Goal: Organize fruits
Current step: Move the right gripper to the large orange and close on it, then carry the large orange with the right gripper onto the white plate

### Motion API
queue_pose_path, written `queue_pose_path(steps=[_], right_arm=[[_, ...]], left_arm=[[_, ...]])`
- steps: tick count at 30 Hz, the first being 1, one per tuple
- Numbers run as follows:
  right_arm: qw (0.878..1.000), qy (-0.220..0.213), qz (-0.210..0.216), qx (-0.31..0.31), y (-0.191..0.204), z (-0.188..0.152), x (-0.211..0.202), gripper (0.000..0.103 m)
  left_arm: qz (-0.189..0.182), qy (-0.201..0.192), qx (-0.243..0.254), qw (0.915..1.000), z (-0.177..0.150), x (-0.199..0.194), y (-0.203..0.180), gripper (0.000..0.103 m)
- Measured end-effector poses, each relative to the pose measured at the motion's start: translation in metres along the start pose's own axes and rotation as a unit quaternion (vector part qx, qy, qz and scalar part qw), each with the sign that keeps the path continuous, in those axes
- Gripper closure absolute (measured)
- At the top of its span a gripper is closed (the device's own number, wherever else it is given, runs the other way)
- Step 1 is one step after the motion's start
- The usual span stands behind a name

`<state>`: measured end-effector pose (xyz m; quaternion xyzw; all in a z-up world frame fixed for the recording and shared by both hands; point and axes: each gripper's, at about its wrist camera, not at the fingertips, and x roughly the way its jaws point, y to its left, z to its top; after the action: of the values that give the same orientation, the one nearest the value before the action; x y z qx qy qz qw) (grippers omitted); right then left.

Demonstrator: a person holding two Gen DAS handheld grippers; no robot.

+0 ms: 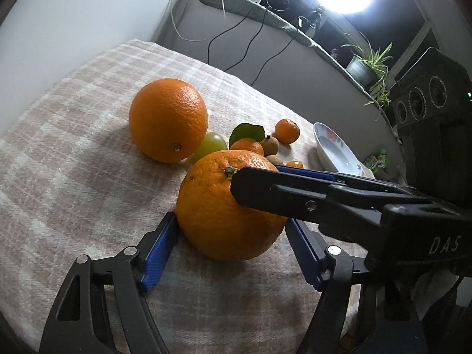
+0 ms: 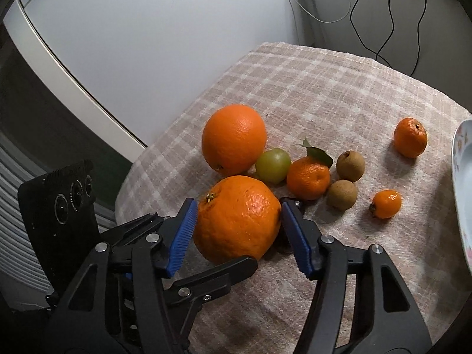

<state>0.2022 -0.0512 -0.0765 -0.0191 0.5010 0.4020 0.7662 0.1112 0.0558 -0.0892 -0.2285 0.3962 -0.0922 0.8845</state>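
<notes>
A large orange [image 1: 218, 215] [image 2: 236, 218] lies on the checked cloth with both grippers around it. In the left wrist view my left gripper [image 1: 231, 227] has its blue pads [image 1: 160, 250] against the orange's two sides. My right gripper [image 1: 255, 175] reaches in from the right across the orange's top. In the right wrist view my right gripper [image 2: 237, 212] straddles the orange: its left pad touches the peel, while a thin gap shows at its right pad. The left gripper [image 2: 268, 231] comes in from the lower left.
A second large orange [image 2: 233, 138], a green fruit [image 2: 273, 165], a leafed mandarin [image 2: 308, 177], two brown fruits [image 2: 351, 162], a kumquat [image 2: 386, 203] and another mandarin [image 2: 410, 141] lie behind. A white plate [image 2: 463, 191] stands at the right. The table edge drops off at the left.
</notes>
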Motion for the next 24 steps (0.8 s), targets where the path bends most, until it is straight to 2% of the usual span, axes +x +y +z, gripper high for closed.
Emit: queue_pose_path(steps=[13,20,24], right_arm=[[1.000,-0.012,0.012,0.010,-0.001,-0.001,-0.011,0.043],[0.999,-0.050,0.007,0.016,-0.005,-0.001,-0.042,0.043],[0.997,-0.076,-0.005,0.027,-0.021,-0.001,-0.067,0.043]], left_arm=[[0.019,-0.012,0.022,0.9995,0.000,-0.006,-0.015,0.029],[0.008,-0.024,0.056,0.9981,0.013,-0.012,-0.041,0.030],[-0.004,-0.025,0.083,0.9962,0.025,-0.002,-0.065,0.029]])
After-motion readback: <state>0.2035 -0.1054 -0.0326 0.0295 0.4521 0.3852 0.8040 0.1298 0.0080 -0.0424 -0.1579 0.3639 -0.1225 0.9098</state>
